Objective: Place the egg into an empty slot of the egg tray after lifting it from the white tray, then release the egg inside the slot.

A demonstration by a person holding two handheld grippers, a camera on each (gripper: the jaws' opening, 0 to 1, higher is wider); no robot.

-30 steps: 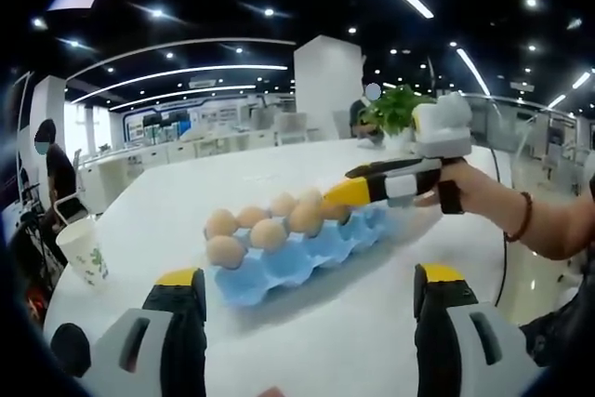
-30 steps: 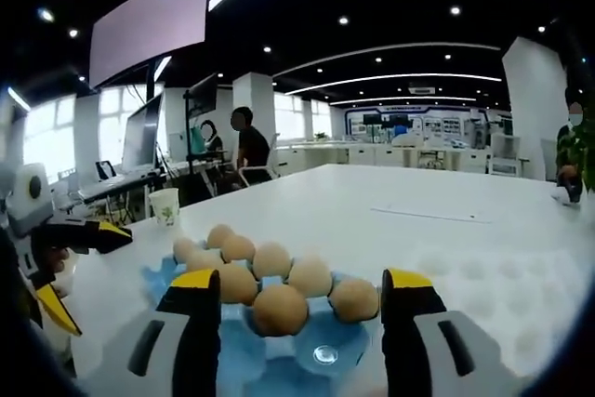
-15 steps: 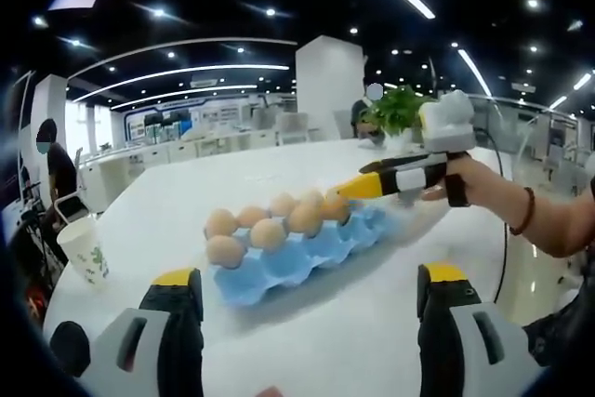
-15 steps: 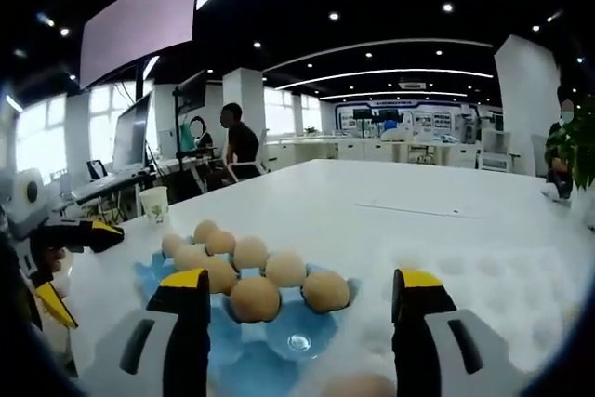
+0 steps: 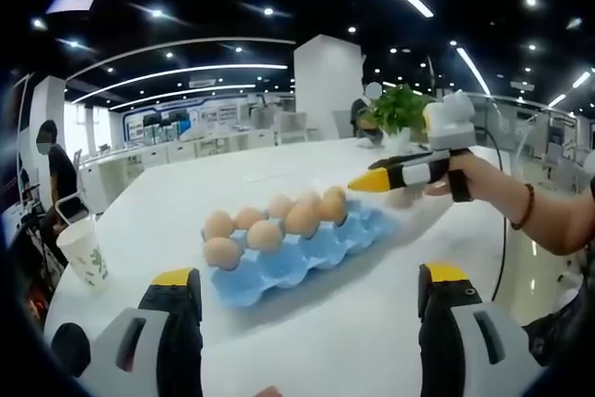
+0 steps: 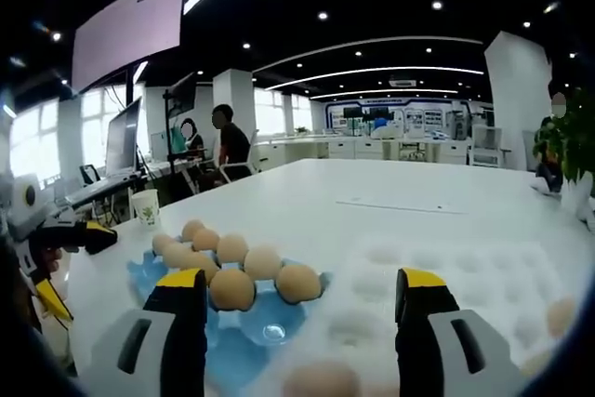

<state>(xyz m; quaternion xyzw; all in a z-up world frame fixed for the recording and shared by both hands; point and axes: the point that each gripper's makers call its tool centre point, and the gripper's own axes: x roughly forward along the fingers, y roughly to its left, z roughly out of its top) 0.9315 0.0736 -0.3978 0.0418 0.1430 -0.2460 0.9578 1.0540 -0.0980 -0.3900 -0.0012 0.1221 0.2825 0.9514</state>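
Note:
The blue egg tray point(image 5: 311, 250) lies mid-table, with several brown eggs point(image 5: 264, 234) in its far rows and the near slots bare. My left gripper point(image 5: 307, 323) hangs open in front of it, holding nothing. Held by a hand, my right gripper point(image 5: 372, 180) comes in from the right, its tip just off the tray's far end. In the right gripper view the blue egg tray point(image 6: 265, 334) sits lower left with eggs point(image 6: 232, 290) in it. The white tray point(image 6: 446, 271) spreads to the right and carries an egg point(image 6: 321, 380). My right gripper point(image 6: 302, 323) is open and empty.
A paper cup point(image 5: 85, 250) stands at the table's left edge, and the same cup point(image 6: 145, 208) is beyond the blue tray. A potted plant point(image 5: 395, 109) is at the far right. A seated person point(image 6: 228, 141) is behind the table. My left gripper point(image 6: 65, 239) is at far left.
My right gripper has drawn back from the blue tray's eggs toward the white tray, so more of the white tray is in its view. The left gripper has stayed put and open.

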